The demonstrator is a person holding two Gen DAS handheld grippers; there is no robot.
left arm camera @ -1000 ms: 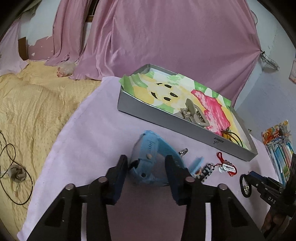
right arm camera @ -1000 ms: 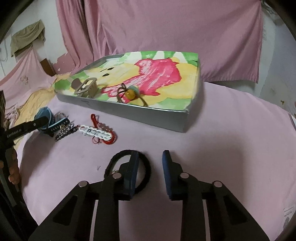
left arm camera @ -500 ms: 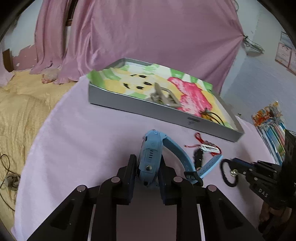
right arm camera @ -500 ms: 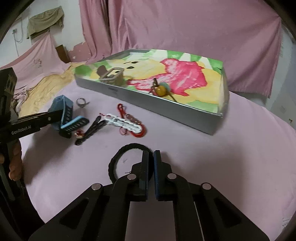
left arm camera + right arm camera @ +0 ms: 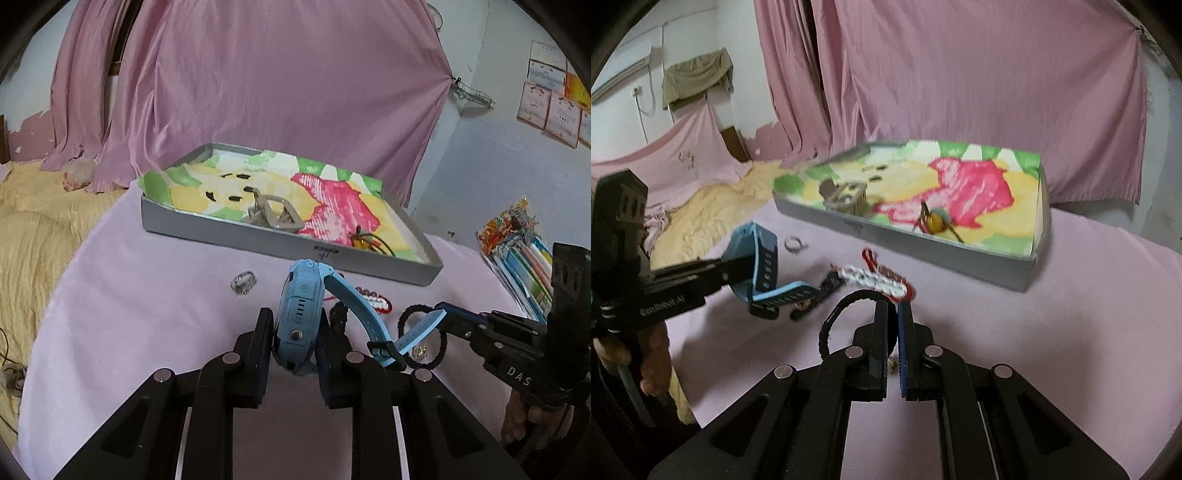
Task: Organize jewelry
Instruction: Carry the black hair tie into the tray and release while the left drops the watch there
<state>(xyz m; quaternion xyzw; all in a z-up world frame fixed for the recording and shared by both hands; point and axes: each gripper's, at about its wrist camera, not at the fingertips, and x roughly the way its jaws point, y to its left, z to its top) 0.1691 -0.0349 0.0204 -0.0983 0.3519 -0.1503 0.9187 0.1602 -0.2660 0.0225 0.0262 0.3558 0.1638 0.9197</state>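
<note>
Since a second ago, both items have been lifted off the pink cloth-covered table (image 5: 147,295): the light-blue plastic wristwatch with perforated strap (image 5: 299,317), then lying between spread jaws, is now clamped by its case in the left gripper (image 5: 293,343) and carried clear of the surface, its strap hanging to the right; the black braided hair-tie loop (image 5: 846,314), then only straddled by one finger, is now pinched in the right gripper (image 5: 893,332), whose jaws are closed on its cord. Both are held short of the shallow grey cardboard tray lined with a green, yellow and pink printed sheet (image 5: 258,240), which is judged to be the destination. Already lying in the tray: a beige claw-type hair clip (image 5: 273,214) and a yellow-beaded hair tie with dark cord (image 5: 936,221). Left on the cloth: a small silver ring (image 5: 242,282), a red-and-white beaded bracelet (image 5: 879,278), and a dark strap-like item (image 5: 827,286), partly hidden. With two pieces secured at once, the step in hand is judged to be carriage to the tray; three pieces at least remain to be collected.
</note>
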